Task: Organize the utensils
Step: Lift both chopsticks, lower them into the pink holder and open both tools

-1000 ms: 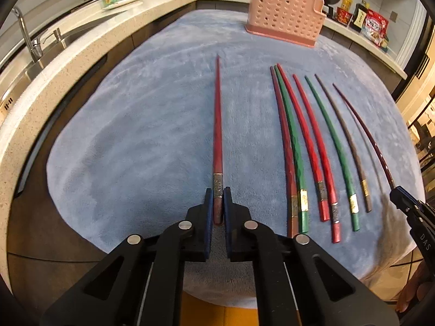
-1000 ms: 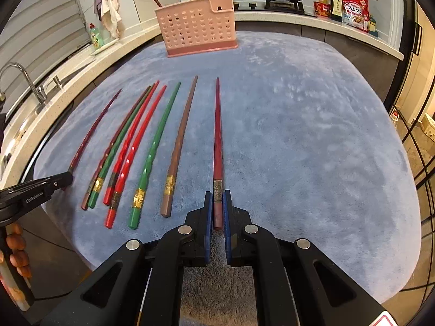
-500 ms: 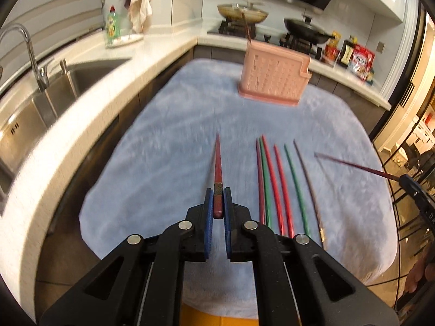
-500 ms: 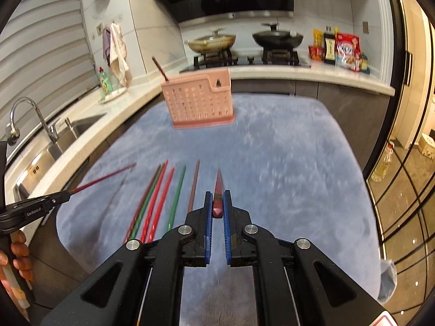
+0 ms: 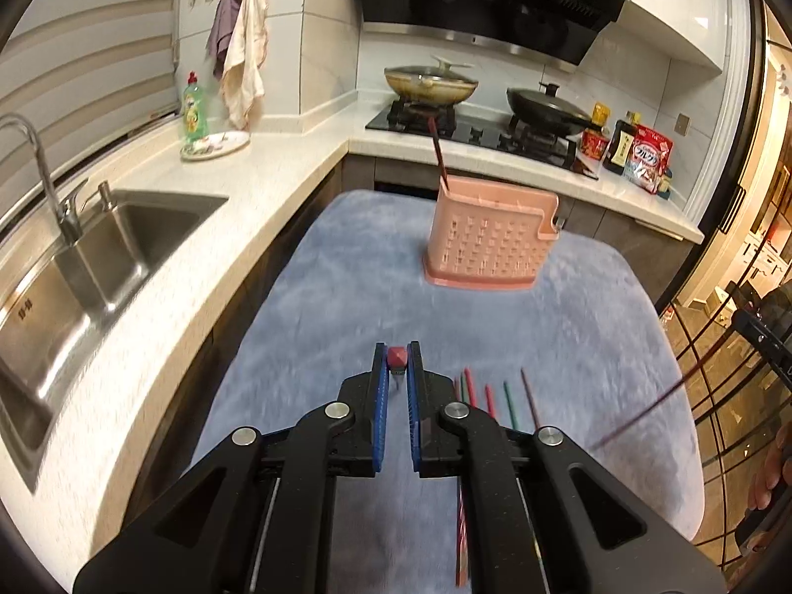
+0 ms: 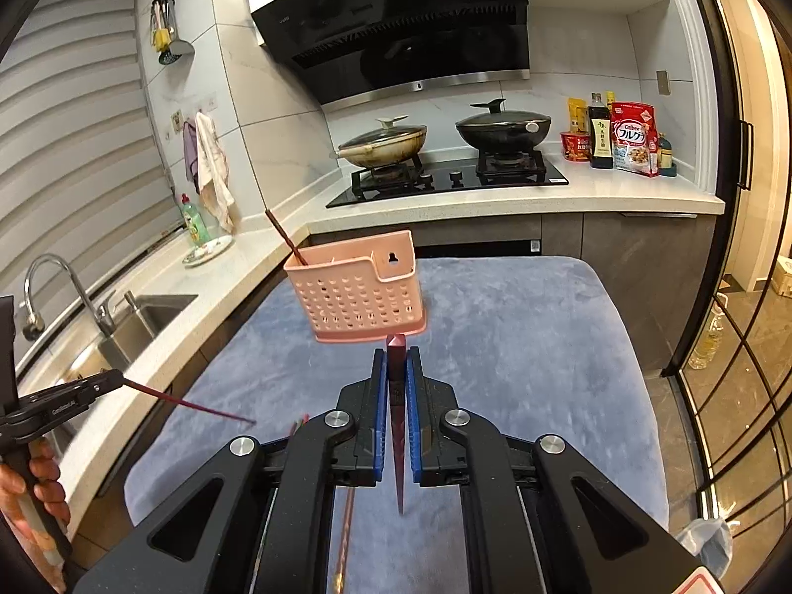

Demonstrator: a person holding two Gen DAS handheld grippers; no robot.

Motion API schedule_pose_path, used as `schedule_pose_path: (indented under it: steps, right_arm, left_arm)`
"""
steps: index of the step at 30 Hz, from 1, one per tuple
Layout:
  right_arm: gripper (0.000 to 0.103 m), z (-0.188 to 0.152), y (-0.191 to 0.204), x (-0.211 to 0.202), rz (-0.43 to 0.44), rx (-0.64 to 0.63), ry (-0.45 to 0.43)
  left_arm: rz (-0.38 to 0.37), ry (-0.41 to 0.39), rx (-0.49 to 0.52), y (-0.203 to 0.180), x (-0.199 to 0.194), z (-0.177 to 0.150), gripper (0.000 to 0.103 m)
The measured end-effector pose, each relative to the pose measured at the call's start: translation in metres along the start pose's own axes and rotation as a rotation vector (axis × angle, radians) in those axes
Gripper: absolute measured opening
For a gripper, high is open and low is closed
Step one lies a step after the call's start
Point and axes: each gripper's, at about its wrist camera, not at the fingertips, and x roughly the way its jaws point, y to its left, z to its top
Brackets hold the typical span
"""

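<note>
Both your grippers are clamped on a chopstick: left gripper (image 5: 394, 371) pinches the butt of a red chopstick (image 5: 396, 357), right gripper (image 6: 396, 371) a dark red chopstick (image 6: 397, 425) hanging tip-down. The pink holder (image 6: 359, 297) stands near the blue mat's (image 6: 519, 346) far edge, with spare chopsticks (image 5: 487, 398) on the near edge. The pinch is narrow, so each stick may pivot, miss the rim, or tip the holder.

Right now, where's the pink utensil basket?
The pink utensil basket stands upright on the far half of the blue mat, ahead of both grippers and before the stove counter, with one dark chopstick in its left end.
</note>
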Motion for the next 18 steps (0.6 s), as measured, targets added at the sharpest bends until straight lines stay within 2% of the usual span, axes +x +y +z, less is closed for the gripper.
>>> schedule_pose_path:
  steps: [6,10,18]
  right_arm:
    - [0.007,0.038,0.001,0.022,0.024,-0.002,-0.035]
    - [0.007,0.076,0.004,0.039,0.042,-0.003,-0.091]
    - [0.007,0.16,0.019,0.072,0.061,0.0,-0.21]
  left_arm:
    - [0.003,-0.053,0.012,-0.007,0.01,0.048,0.007]
    - [-0.003,-0.109,0.019,-0.016,0.01,0.082,0.007]
    - [-0.043,-0.276,-0.01,-0.039,0.005,0.166,0.007]
